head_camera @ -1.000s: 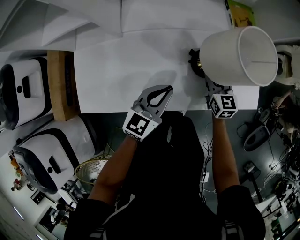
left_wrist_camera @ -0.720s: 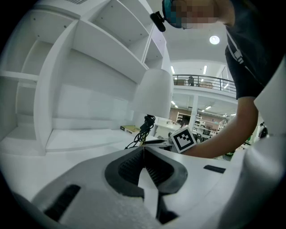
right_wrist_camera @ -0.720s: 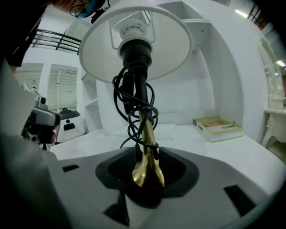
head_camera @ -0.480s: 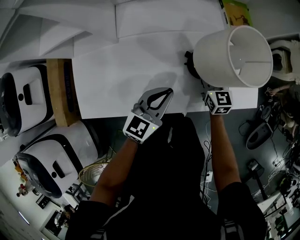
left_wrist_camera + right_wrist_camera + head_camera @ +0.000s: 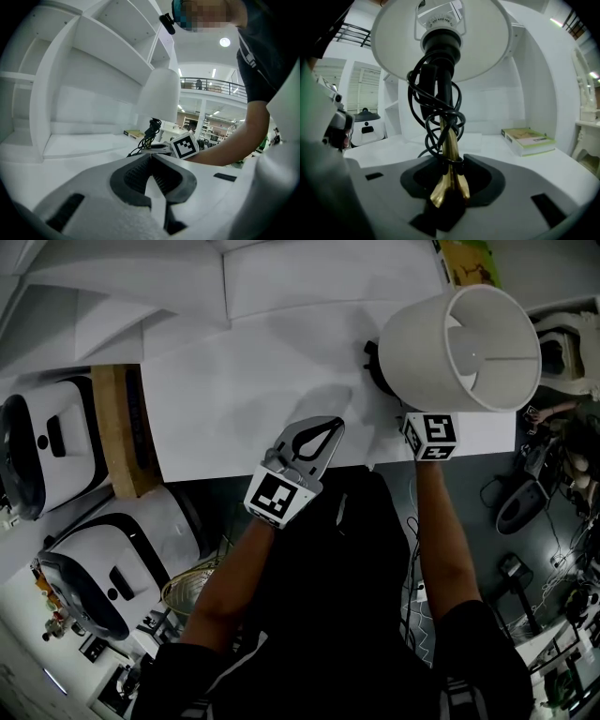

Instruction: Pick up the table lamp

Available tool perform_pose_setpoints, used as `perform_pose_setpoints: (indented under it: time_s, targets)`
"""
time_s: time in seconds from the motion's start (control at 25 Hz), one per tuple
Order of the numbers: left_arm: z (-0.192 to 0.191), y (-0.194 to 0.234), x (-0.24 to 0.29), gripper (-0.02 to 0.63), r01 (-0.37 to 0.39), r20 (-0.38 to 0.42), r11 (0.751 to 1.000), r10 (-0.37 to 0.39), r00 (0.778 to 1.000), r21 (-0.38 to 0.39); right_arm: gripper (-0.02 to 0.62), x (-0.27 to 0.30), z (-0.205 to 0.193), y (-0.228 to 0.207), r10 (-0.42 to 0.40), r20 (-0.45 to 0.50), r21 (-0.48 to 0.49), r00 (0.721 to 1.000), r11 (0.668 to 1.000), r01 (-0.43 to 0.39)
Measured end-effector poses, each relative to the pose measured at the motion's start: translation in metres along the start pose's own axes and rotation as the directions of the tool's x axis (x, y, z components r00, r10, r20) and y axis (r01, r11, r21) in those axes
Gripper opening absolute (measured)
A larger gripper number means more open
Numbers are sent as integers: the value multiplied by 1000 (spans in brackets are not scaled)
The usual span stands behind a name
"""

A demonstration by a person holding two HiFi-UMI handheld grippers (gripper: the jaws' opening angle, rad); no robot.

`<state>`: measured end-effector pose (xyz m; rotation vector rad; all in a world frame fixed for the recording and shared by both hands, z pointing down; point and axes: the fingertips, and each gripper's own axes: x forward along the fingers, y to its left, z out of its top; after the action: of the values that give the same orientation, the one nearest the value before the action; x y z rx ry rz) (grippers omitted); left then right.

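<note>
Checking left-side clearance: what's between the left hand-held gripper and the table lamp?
Only bare white tabletop, per the head view. The white-shaded, brass-stemmed table lamp is clamped in the right hand-held gripper; the left hand-held gripper is shut, empty.

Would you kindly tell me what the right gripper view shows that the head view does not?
Only the right gripper view shows the right claw shut on the lamp's brass stem, the black cord wound around it, and the dark socket under the white lampshade. Only the head view shows the left claw shut and empty over the front edge of the white table, the wooden board at the left, and the lampshade's open top. Both show the lampshade, the table and the green-edged book.
</note>
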<state>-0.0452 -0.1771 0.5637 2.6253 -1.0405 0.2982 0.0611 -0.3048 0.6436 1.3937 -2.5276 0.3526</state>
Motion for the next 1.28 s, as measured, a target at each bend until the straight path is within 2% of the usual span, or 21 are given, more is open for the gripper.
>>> perform_pose_setpoints:
  time_s: [0.2, 0.4, 0.64, 0.8, 0.96, 1.28]
  targets:
    - [-2, -7, 2, 18, 19, -9, 1000, -19, 1000, 19, 135, 0, 2, -1, 12, 4, 7, 1000, 1000, -12]
    - [4, -14, 3, 18, 23, -9, 1000, -23, 1000, 3, 130, 0, 2, -2, 9, -9, 13, 1000, 1000, -9]
    - [3, -16, 4, 18, 34, -20, 999, -34, 999, 22, 129, -1, 3, 2, 23, -12, -15, 1000, 1000, -23]
    - [6, -13, 6, 18, 26, -3, 1000, -26, 1000, -2, 129, -2, 6, 7, 40, -14, -35, 999, 999, -40]
    - [-1, -10, 6, 18, 21, -16, 1000, -21, 1000, 1, 129, -2, 6, 14, 70, -18, -11, 997, 997, -71]
    - [0, -3, 5, 18, 0, -17, 1000, 0, 1000, -18, 129, -9, 2, 7, 63, -33, -20, 997, 998, -64]
